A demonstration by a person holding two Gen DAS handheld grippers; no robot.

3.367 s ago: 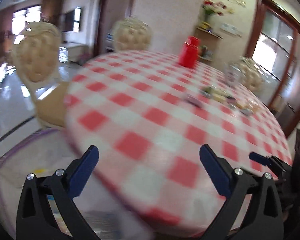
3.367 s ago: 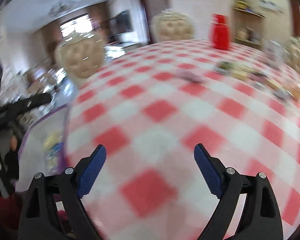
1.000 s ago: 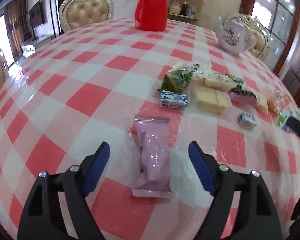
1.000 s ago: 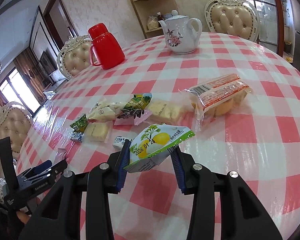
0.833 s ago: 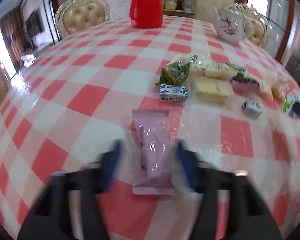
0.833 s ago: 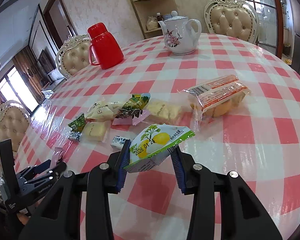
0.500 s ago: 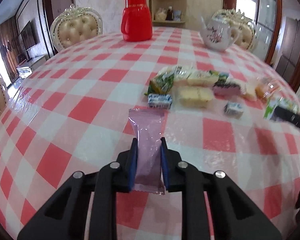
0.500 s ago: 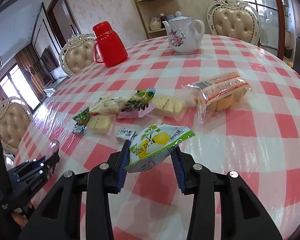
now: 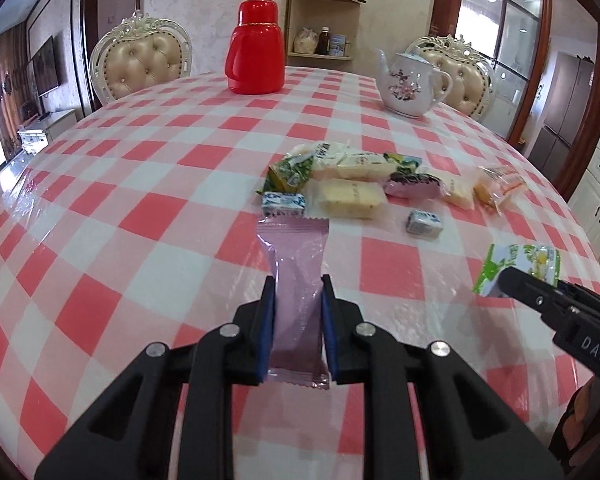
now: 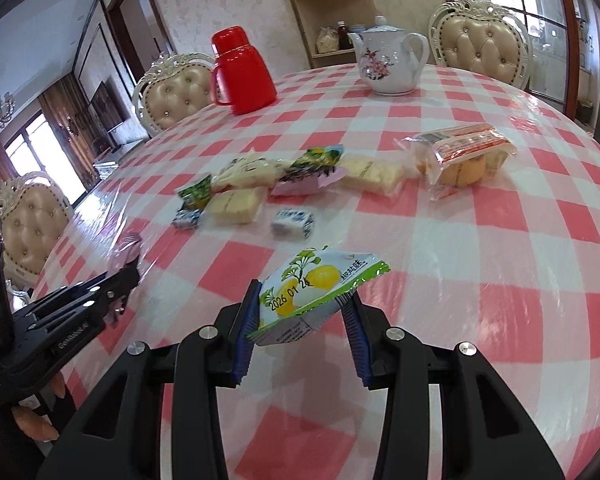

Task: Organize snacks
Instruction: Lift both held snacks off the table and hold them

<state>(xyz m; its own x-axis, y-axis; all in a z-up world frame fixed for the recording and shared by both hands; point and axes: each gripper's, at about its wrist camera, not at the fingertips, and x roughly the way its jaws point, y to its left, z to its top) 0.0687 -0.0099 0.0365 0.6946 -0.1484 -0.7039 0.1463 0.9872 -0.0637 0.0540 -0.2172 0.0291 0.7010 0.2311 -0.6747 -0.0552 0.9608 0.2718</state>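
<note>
Two light, crinkly packets are gripped above the checked surface (image 9: 140, 184): the left gripper (image 9: 298, 312) pinches the pink wrapper (image 9: 296, 276) mid-length, the right gripper (image 10: 300, 312) clamps the lemon-print packet (image 10: 316, 284). Both look soft, slippery film; grip the filled middle.

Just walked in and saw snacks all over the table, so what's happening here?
A person is sorting snacks on a round checked table with a handheld gripper in each hand. The left gripper is shut on a pink snack packet; the right gripper is shut on a lemon-print packet. The other snacks lie clustered mid-table, with a red flask and a floral teapot behind them.
</note>
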